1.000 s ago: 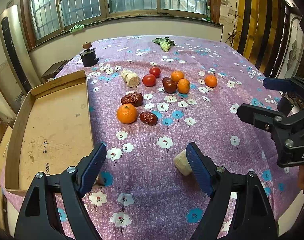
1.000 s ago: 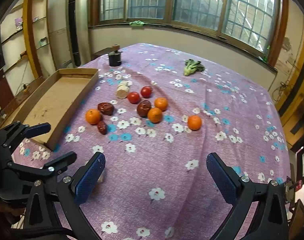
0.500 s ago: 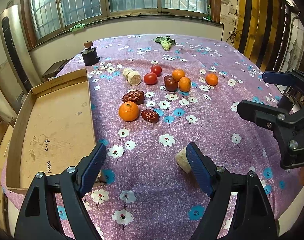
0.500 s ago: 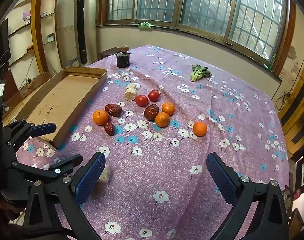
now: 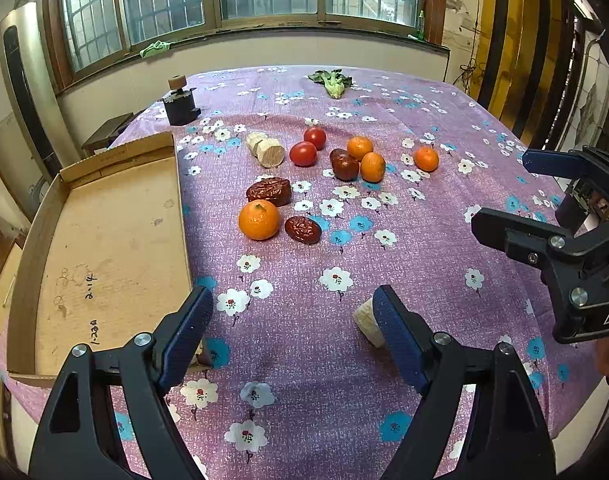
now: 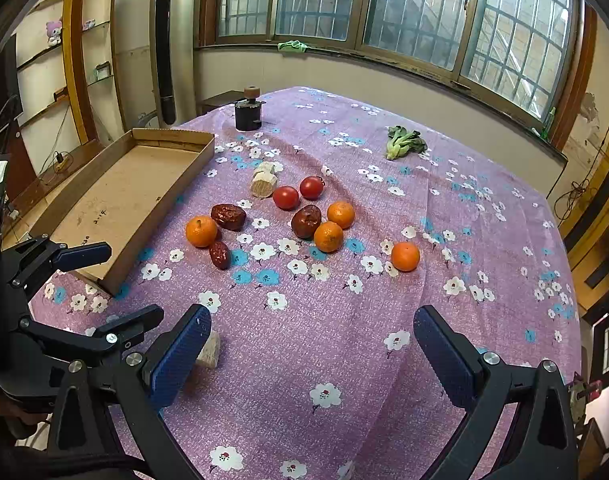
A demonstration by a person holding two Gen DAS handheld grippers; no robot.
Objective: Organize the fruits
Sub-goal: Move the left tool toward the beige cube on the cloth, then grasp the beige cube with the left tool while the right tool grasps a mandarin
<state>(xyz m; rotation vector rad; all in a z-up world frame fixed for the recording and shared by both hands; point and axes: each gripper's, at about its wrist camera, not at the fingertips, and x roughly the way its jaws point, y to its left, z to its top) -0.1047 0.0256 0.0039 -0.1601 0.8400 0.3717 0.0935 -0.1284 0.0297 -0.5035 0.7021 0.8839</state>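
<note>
Several fruits lie mid-table on the purple floral cloth (image 5: 424, 280): a near orange (image 5: 259, 219), two dates (image 5: 269, 191) (image 5: 303, 229), two tomatoes (image 5: 303, 153), a dark fruit (image 5: 345, 167), two oranges together (image 5: 372, 167) and a lone orange (image 5: 426, 159). A shallow cardboard tray (image 5: 104, 240) lies empty at the left. My left gripper (image 5: 292, 320) is open and empty above the near table edge. My right gripper (image 6: 308, 348) is open and empty, also near the front. In the right wrist view the fruits (image 6: 328, 236) and the tray (image 6: 116, 196) lie ahead.
Pale root pieces lie by the tomatoes (image 5: 270, 153) and near the left gripper's right finger (image 5: 367, 320). A black grinder (image 5: 179, 104) and a green vegetable (image 5: 332, 82) stand at the far end. The right gripper shows at the right in the left wrist view (image 5: 516, 192).
Both grippers have risen and drawn back a little from the fruits, widening the view. Both stay open. Nothing on the table has moved.
</note>
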